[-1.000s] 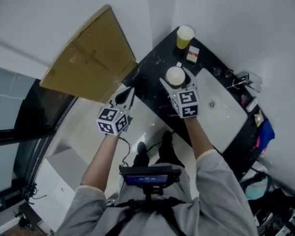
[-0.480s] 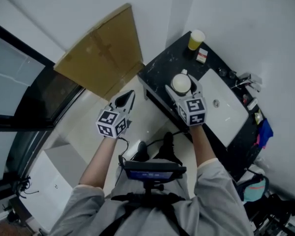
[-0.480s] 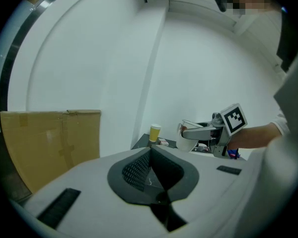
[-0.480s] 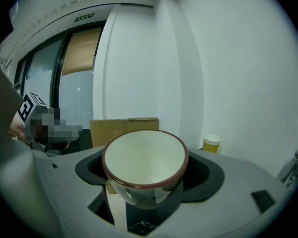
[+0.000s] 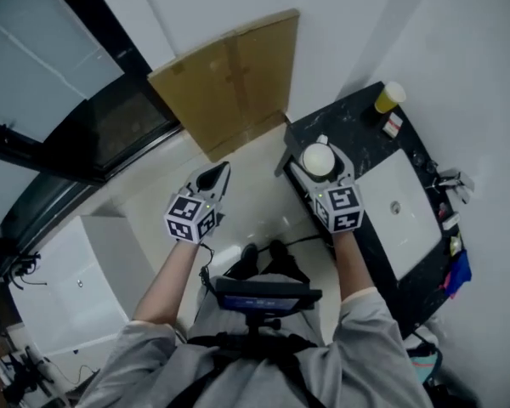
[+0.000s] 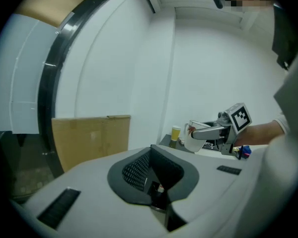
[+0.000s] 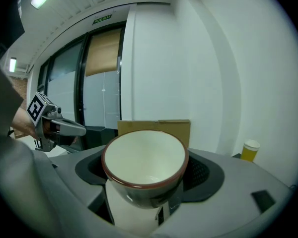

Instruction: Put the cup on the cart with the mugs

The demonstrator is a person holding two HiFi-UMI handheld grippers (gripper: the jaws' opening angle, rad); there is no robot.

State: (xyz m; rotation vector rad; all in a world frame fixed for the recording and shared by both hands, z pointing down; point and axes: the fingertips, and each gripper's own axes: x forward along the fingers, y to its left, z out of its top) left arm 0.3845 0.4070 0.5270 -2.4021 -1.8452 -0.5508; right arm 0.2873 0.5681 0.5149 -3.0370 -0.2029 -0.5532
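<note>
The cup (image 5: 318, 161) is white inside with a brown rim and a dark outer wall. My right gripper (image 5: 318, 151) is shut on it and carries it upright above the edge of the black counter (image 5: 357, 147). The right gripper view shows the cup (image 7: 144, 157) filling the space between the jaws, empty inside. My left gripper (image 5: 216, 173) is shut on nothing and hangs over the pale floor, to the left of the cup. Its dark pads (image 6: 139, 170) meet in the left gripper view, with the cup (image 6: 192, 135) far off to the right. No cart or mugs are in view.
A large cardboard sheet (image 5: 229, 79) leans on the white wall. The counter carries a white sink (image 5: 391, 202), a yellow paper cup (image 5: 389, 98) and a small box (image 5: 393, 126). Dark glass panels (image 5: 76, 83) stand to the left, a white cabinet (image 5: 76, 287) at lower left.
The head view has swung left: the cardboard, counter and yellow cup have slid to the right. Both grippers keep their pose, the right one still carrying the cup.
</note>
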